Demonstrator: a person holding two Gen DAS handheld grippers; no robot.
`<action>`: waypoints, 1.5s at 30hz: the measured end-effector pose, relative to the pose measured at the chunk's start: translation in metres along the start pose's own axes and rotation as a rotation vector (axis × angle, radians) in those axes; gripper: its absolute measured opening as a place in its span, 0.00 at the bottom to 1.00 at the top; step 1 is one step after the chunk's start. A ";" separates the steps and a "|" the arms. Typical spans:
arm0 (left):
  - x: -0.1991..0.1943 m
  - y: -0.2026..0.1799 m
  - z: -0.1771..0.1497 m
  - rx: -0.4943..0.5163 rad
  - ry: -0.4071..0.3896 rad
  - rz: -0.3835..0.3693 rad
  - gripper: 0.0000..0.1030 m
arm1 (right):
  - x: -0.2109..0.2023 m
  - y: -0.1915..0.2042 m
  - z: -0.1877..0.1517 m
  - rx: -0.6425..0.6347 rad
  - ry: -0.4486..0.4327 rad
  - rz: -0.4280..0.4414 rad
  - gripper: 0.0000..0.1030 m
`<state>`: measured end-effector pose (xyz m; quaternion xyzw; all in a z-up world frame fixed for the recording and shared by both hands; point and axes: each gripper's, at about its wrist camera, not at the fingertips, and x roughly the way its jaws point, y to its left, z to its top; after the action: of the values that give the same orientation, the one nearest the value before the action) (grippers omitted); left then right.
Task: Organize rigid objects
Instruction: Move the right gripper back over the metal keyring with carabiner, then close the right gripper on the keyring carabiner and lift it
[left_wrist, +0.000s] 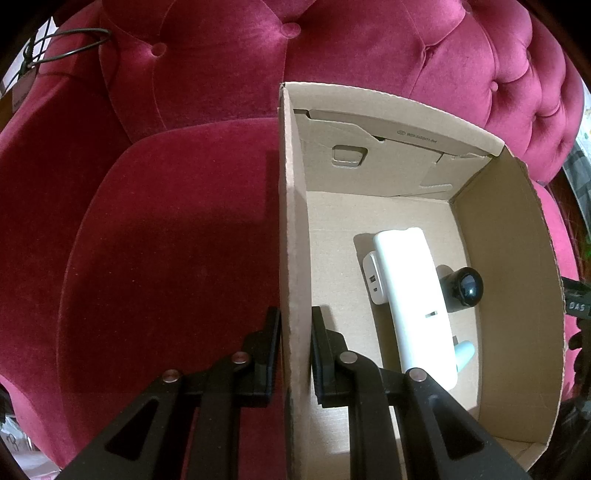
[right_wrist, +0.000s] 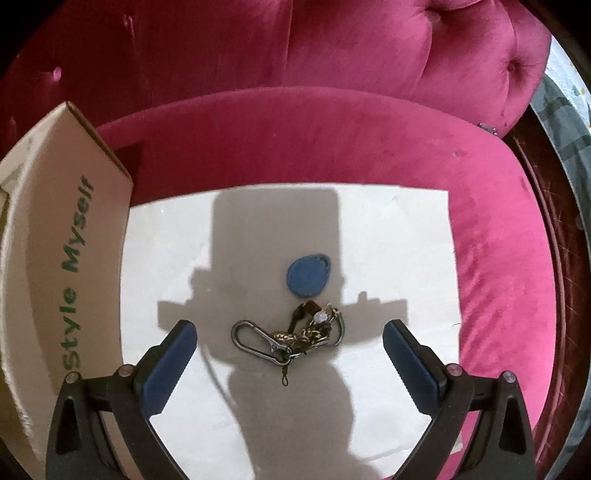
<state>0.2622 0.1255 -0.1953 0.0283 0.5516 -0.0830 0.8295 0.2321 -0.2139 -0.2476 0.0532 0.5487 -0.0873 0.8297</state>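
Left gripper (left_wrist: 295, 354) pinches the box (left_wrist: 291, 229) wall. Right gripper (right_wrist: 290, 345) is spread wide above the keychain (right_wrist: 291, 336) on white paper (right_wrist: 388, 229); blue tag (right_wrist: 308, 275) just beyond.

The cardboard box (left_wrist: 517, 258) is cut off at the lower frame edge in the left wrist view. A pale blue object (left_wrist: 466, 352) and a small white block (left_wrist: 373, 275) are largely hidden behind a long white device (left_wrist: 413, 295). Small printed text (left_wrist: 417, 135) on the far flap is too blurred to be read.
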 end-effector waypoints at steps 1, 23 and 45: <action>0.000 0.000 0.000 0.001 0.000 0.002 0.16 | 0.003 0.000 -0.001 -0.001 0.003 -0.002 1.00; 0.001 0.000 0.000 -0.001 0.003 0.003 0.16 | 0.040 -0.018 -0.004 -0.026 0.005 0.041 1.00; 0.002 -0.001 0.000 -0.005 0.003 0.002 0.16 | 0.040 -0.014 -0.011 -0.014 0.002 0.033 0.96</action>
<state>0.2625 0.1242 -0.1967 0.0269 0.5532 -0.0807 0.8287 0.2347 -0.2294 -0.2886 0.0564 0.5491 -0.0695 0.8310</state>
